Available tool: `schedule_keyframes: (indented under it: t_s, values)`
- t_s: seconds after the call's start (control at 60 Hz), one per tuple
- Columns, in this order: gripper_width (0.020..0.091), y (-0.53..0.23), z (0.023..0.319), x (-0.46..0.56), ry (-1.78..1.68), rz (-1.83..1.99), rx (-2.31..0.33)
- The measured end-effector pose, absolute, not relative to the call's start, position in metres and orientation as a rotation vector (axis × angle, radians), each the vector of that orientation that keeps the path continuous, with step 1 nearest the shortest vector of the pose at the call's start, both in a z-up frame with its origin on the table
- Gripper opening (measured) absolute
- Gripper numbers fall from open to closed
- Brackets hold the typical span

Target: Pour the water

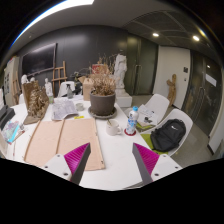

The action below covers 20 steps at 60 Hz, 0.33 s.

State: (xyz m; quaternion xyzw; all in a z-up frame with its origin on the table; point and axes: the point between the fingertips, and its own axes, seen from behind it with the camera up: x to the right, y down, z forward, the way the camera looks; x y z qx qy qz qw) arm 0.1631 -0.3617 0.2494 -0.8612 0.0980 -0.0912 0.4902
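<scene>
A small clear water bottle (pixel 131 121) with a blue label and cap stands on the white table (pixel 110 150), beyond my right finger. A brown plant pot (pixel 103 103) with dried leaves sits behind the table's middle. My gripper (pixel 112 162) hovers above the near part of the table, open, its magenta pads (pixel 146 159) wide apart. Only bare tabletop lies between the fingers. The bottle is well ahead and to the right of the fingers.
Two tan mats (pixel 60 140) lie on the table left of the fingers. A white cup (pixel 114 127) sits near the bottle. A black backpack (pixel 168 135) rests on a chair (pixel 155 108) at the right. Clutter, a cap (pixel 67 108) and a plant (pixel 37 99) fill the far left.
</scene>
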Motion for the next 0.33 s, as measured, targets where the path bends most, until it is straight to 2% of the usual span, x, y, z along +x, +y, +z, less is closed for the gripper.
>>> schedule_keyframes:
  t_s: [0.15, 0.333]
  values:
    - [0.0858, -0.382, 0.257, 0.148, 0.227, -0.229, -2.082]
    - [0.0853, -0.390, 0.252, 0.142, 0.214, -0.239, -2.098]
